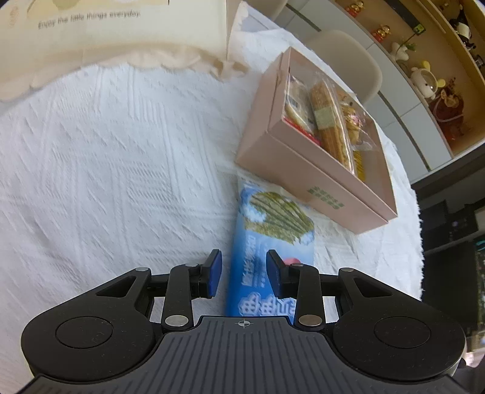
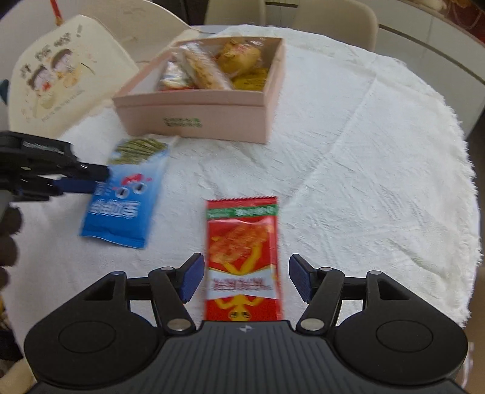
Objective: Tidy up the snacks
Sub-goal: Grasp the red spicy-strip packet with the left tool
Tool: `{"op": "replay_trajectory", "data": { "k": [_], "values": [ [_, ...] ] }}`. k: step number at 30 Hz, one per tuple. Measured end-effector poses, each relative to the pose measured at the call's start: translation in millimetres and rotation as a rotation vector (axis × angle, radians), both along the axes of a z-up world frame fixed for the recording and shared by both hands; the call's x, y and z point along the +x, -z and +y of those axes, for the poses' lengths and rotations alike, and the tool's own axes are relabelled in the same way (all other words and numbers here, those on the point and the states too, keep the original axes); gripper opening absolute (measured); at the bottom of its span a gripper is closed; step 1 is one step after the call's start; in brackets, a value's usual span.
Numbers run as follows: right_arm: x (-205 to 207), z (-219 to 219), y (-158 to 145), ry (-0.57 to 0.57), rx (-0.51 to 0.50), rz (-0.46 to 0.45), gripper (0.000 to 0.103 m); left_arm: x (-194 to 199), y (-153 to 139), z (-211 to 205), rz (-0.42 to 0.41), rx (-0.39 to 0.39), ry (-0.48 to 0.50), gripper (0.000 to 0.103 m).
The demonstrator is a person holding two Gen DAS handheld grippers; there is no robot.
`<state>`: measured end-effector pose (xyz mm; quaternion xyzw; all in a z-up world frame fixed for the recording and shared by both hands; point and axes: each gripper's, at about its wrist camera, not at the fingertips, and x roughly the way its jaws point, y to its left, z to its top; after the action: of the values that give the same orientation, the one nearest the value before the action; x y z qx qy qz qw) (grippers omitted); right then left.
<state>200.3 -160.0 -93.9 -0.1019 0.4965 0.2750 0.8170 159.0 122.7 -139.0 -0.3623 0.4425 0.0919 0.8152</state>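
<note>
A blue snack packet (image 1: 266, 239) lies flat on the white tablecloth, just in front of a pink box (image 1: 309, 169) that holds several wrapped snacks. My left gripper (image 1: 244, 274) is open, its blue pads on either side of the packet's near half. In the right wrist view the blue packet (image 2: 127, 194) lies left of centre with the left gripper (image 2: 94, 178) at its left edge, and the pink box (image 2: 206, 112) stands behind it. A red snack packet (image 2: 242, 257) lies flat between the open jaws of my right gripper (image 2: 245, 280).
A cream printed cloth bag (image 1: 115, 36) lies at the far side of the table; it shows with cartoon figures in the right wrist view (image 2: 60, 78). The round table's edge (image 2: 466, 188) curves away on the right. Chairs (image 2: 333, 18) stand behind the table, and shelves with ornaments (image 1: 439, 75) beyond.
</note>
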Motion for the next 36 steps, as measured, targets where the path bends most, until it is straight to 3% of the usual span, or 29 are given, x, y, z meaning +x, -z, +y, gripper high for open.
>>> {"op": "replay_trajectory", "data": {
  "k": [5,9,13,16,20,23,27,31,34,36],
  "values": [
    [4.4,9.8,-5.6,0.001,-0.018,-0.06,0.067,0.1,-3.8,-10.0,0.0,0.006,0.031,0.036],
    [13.2,3.7,7.6,0.044,-0.024,0.011,0.067,-2.6,-8.6,-15.2,0.012,0.049,0.035,0.036],
    [5.5,5.4,11.9,0.029,0.032,0.094,0.067,-7.2,-14.8,-18.8,0.029,0.083,0.044,0.036],
    [-13.7,27.5,15.3,-0.072,0.081,0.154,0.067,-12.7,-20.1,-17.2,0.03,0.095,0.043,0.036],
    [-47.0,63.2,12.7,-0.239,0.075,0.105,0.067,-24.1,-26.4,-9.7,0.032,0.116,0.034,0.036],
    [-56.7,74.0,9.3,-0.278,0.089,0.102,0.066,-37.2,-28.8,-3.6,0.034,0.119,0.018,0.036],
    [-48.0,63.3,1.6,-0.224,0.096,0.082,0.067,-63.3,-29.9,-2.9,0.056,0.101,-0.008,0.036],
    [-26.9,36.0,1.7,-0.09,0.086,0.069,0.067,-84.7,-21.3,-22.1,0.077,0.0,0.042,0.036],
    [-21.1,23.0,8.5,-0.005,-0.001,0.003,0.064,-91.5,-13.6,-42.0,0.089,-0.076,0.091,0.036],
    [-28.3,22.0,12.8,-0.031,-0.054,-0.035,0.059,-91.5,-11.7,-57.5,0.084,-0.078,0.119,0.036]
  ]
}}
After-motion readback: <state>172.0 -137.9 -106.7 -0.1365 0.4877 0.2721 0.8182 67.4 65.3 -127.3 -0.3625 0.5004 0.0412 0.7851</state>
